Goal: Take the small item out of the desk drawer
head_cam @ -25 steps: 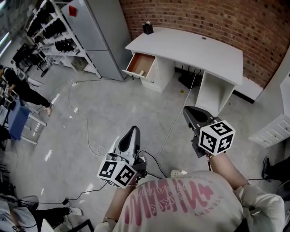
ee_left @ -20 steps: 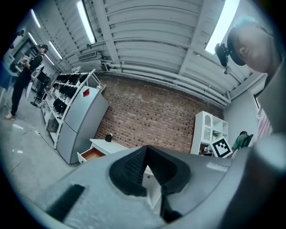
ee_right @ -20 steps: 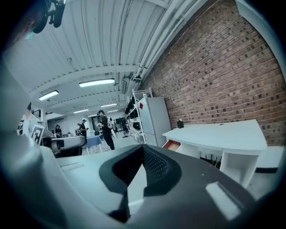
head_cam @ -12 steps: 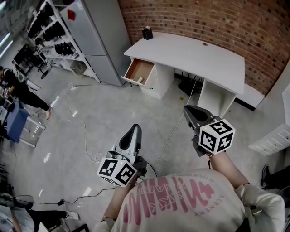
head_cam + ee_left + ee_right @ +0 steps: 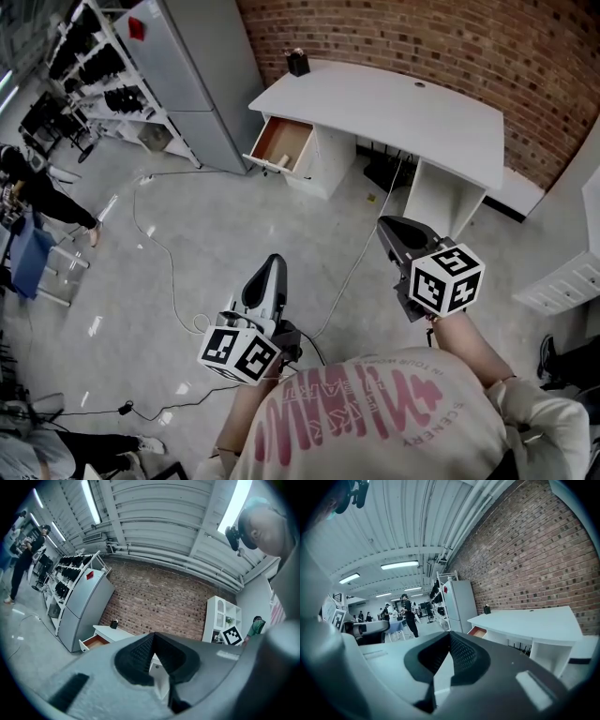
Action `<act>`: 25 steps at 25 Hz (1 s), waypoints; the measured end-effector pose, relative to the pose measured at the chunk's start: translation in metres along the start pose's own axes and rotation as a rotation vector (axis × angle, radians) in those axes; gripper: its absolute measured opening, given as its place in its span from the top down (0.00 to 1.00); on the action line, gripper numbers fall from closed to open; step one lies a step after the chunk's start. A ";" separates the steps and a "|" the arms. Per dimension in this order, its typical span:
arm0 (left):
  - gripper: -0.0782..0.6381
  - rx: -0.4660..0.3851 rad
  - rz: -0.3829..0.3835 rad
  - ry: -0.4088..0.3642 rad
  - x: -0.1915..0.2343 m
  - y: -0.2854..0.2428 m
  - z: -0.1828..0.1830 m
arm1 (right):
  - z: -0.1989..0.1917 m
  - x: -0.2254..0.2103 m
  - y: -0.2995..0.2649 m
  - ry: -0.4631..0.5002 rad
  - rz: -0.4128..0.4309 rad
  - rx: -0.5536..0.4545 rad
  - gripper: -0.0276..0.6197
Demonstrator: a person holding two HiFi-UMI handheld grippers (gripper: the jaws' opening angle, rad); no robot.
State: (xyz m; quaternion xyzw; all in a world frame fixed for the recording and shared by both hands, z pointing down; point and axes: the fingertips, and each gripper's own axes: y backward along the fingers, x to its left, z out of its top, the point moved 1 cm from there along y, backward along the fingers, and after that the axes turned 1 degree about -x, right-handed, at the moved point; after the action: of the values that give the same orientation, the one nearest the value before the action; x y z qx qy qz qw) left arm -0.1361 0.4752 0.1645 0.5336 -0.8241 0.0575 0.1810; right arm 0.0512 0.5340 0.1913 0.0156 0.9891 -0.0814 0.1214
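While hanging over the grey floor (image 5: pixel 187 225), well apart from the white desk (image 5: pixel 403 103), both pinched fully together with nothing between the pads: left gripper (image 5: pixel 275 265) and right gripper (image 5: pixel 389 228). Drawer (image 5: pixel 281 142) pulled open at the desk's left end, wooden inside showing, far ahead of both tips; small item too small to make out there. Broad open floor between, crossed by a loose cable (image 5: pixel 169 272); grey cabinet (image 5: pixel 192 66) close beside the drawer, brick wall (image 5: pixel 422 37) behind the desk.

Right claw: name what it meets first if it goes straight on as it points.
Nothing close. Beyond the right claw lies floor, then probably the white desk near its open drawer; depth is unclear.
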 end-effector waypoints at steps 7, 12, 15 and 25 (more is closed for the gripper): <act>0.88 0.011 0.030 0.013 0.013 0.005 -0.014 | -0.015 -0.011 0.005 -0.018 -0.025 0.011 0.94; 0.88 0.048 0.052 0.025 0.020 0.018 -0.030 | -0.035 -0.012 0.007 -0.054 -0.029 0.035 0.94; 0.88 0.062 0.069 0.025 0.028 0.023 -0.034 | -0.038 -0.009 0.001 -0.063 -0.015 0.040 0.94; 0.88 0.042 0.055 0.066 0.080 -0.013 -0.040 | -0.043 -0.025 -0.048 0.022 -0.040 0.078 0.94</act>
State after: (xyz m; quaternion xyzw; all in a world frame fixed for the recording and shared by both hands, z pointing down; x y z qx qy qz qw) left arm -0.1444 0.4123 0.2291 0.5121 -0.8308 0.0971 0.1951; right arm 0.0628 0.4935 0.2458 0.0014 0.9866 -0.1223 0.1083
